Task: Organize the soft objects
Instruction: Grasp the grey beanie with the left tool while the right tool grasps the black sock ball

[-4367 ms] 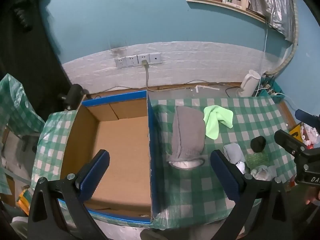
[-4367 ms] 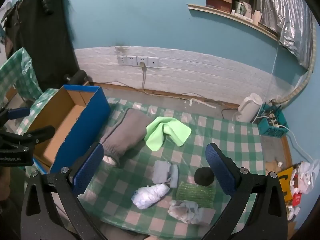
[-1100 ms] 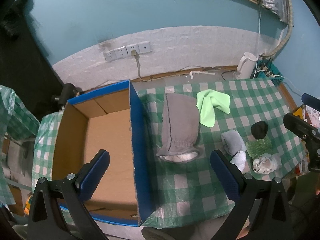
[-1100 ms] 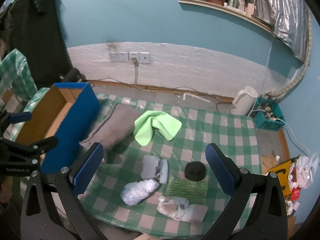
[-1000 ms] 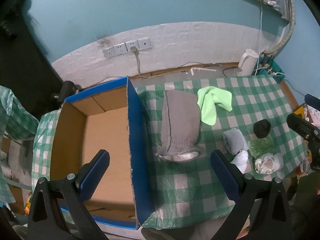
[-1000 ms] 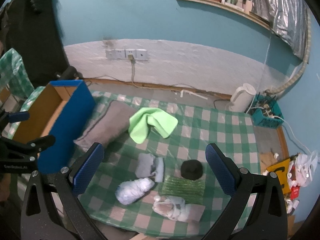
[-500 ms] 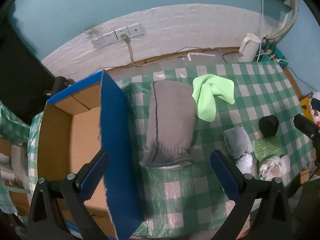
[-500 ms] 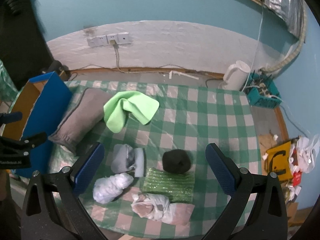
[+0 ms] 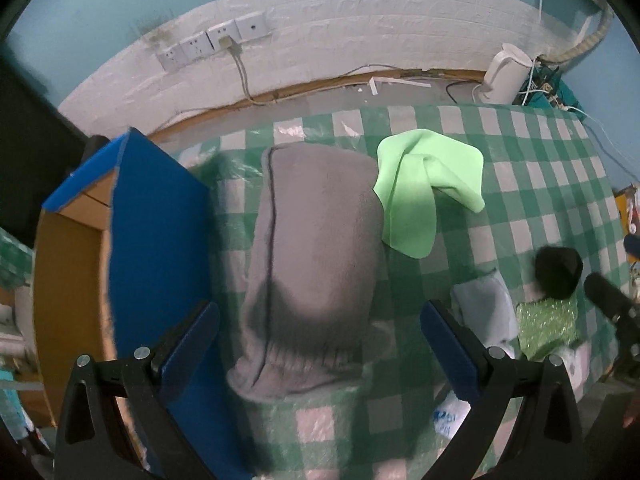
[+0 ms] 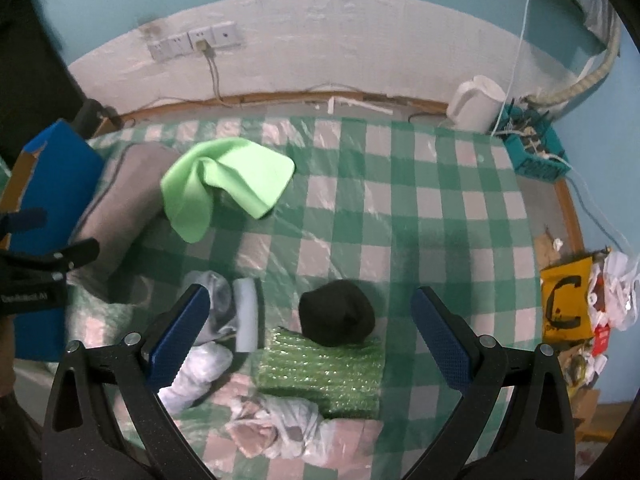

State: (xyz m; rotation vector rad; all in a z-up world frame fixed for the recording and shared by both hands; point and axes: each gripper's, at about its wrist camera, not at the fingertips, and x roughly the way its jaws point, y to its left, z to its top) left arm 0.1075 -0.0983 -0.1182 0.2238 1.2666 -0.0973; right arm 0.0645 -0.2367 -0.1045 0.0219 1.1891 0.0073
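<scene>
The green checked table (image 10: 400,208) carries all the soft things. At its left edge stands the blue cardboard box (image 9: 156,240), its near end cut off by the frame. The gray pillow (image 9: 316,264) lies just beside the box, its near end blurred. The lime cloth (image 9: 420,188) overlaps the pillow's far right corner. The bubble wrap (image 10: 328,372) touches the black ball (image 10: 338,318); the crumpled white pieces near it are hard to make out. The left gripper (image 9: 320,340) spreads wide above the pillow, holding nothing. The right gripper (image 10: 310,322) spreads wide above the ball, empty.

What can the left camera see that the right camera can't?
Only the left view shows inside the box, its brown cardboard. Only the right view shows the yellow bag on the floor and the crumpled bundle whole. Both show the grey pillow, green cloth, black ball and kettle.
</scene>
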